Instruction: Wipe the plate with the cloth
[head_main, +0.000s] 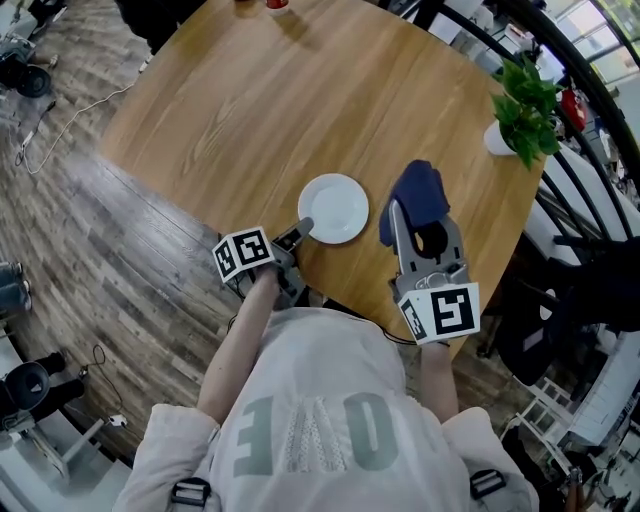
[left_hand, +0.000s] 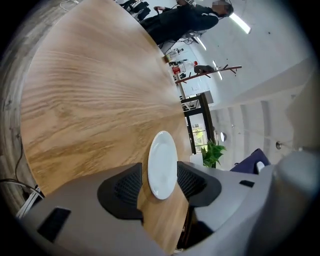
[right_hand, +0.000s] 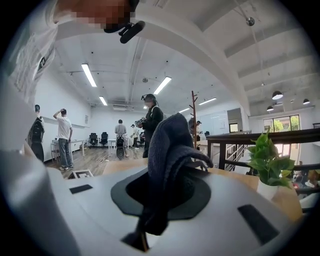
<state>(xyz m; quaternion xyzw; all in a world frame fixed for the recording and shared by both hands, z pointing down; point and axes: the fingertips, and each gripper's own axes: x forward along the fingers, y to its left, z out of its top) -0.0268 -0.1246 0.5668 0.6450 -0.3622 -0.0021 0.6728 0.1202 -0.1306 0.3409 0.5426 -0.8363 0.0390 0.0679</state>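
— What is sitting on the round, grainy wooden table (head_main: 230, 120)?
— A smooth, white, round plate (head_main: 334, 208), by the near edge. The left gripper (head_main: 303, 232) is framing its left rim, jaws standing wide, not pressing.
— And the cloth (head_main: 420, 195)?
— Soft, dark blue, bunched. The right gripper (head_main: 405, 220) is clamping it just right of the plate.

Pale shirt (head_main: 310, 400); grey left claw (head_main: 303, 230), right claw (head_main: 415, 222); black pads (left_hand: 125, 192); marker cubes (head_main: 243, 252).
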